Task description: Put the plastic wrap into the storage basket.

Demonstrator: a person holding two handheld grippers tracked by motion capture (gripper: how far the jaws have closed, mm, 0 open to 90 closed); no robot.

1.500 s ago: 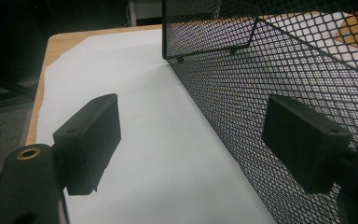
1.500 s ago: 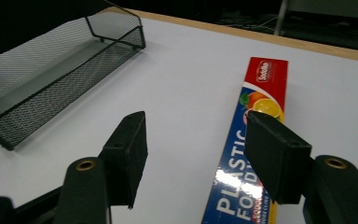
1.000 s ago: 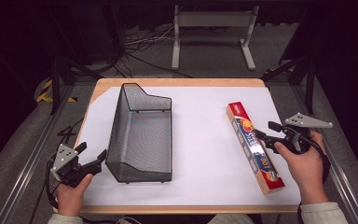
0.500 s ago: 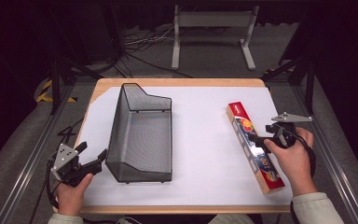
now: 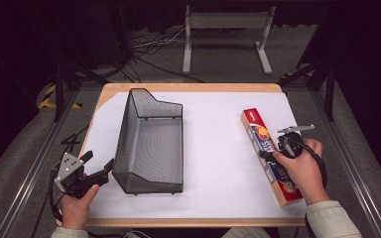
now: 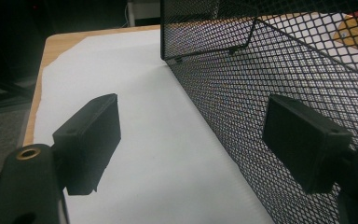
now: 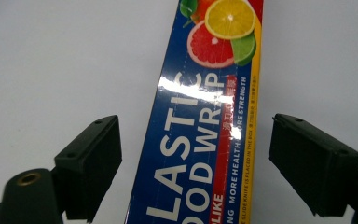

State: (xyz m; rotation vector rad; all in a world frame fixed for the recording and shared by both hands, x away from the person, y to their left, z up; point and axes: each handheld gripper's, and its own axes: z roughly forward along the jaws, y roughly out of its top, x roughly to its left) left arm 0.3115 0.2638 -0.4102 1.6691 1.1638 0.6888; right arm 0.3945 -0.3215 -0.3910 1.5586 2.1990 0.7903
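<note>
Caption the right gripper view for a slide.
Open right hand-held gripper straddles the plastic wrap box lying on white paper, pads clear of its sides.

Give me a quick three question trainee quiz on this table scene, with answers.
1. True or false: the right gripper is clamped on the plastic wrap box.
2. What does the left gripper straddle: A the mesh basket wall, B the box, C a cable?
3. On which side of the basket does the box lie in the high view?

Key: 1 false, its jaws stand open either side of it. 2 A. 3 the right side.
</note>
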